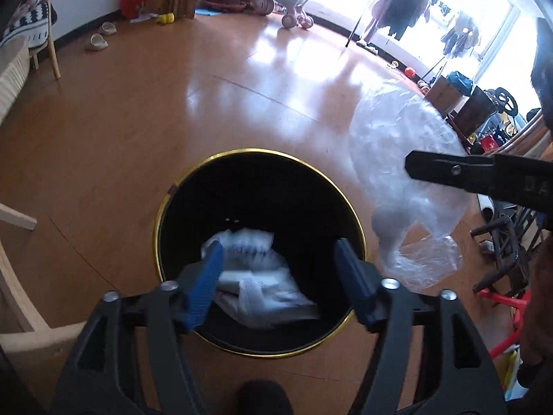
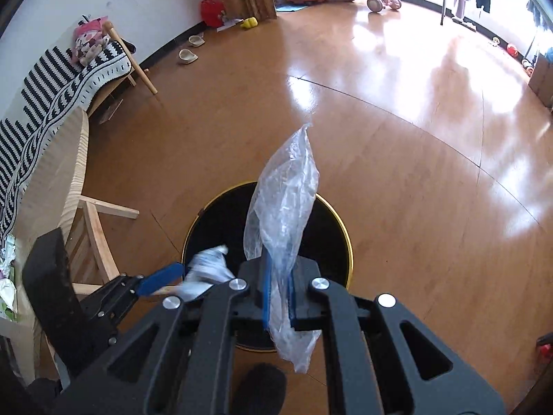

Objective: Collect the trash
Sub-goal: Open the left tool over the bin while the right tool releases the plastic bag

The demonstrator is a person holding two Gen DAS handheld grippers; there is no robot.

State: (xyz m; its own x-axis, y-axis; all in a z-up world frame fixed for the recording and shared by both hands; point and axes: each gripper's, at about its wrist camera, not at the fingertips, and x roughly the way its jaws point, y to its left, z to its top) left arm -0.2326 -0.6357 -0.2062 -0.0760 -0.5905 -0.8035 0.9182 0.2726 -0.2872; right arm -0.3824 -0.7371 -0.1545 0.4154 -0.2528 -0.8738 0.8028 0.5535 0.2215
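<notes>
At lower centre of the left wrist view, the left gripper [image 1: 278, 259] hangs with jaws apart over a gold-rimmed black bin [image 1: 162, 207] holding white crumpled wrappers [image 1: 255, 276], while the right gripper [image 2: 278, 276], lower centre in its view, pinches a clear plastic bag [image 2: 287, 193] above the bin.

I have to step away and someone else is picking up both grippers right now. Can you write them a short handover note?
Left gripper: open over the black bin, nothing between its blue pads. White paper trash is in the bin, blurred, so probably just dropped.
Right gripper: shut on a clear plastic bag, held above the bin's gold rim.
Done: paper trash binned.
Left: open the right gripper so the bag falls in, likely after bringing it more squarely over the opening. Other trash to collect cannot be told from these views.
</notes>
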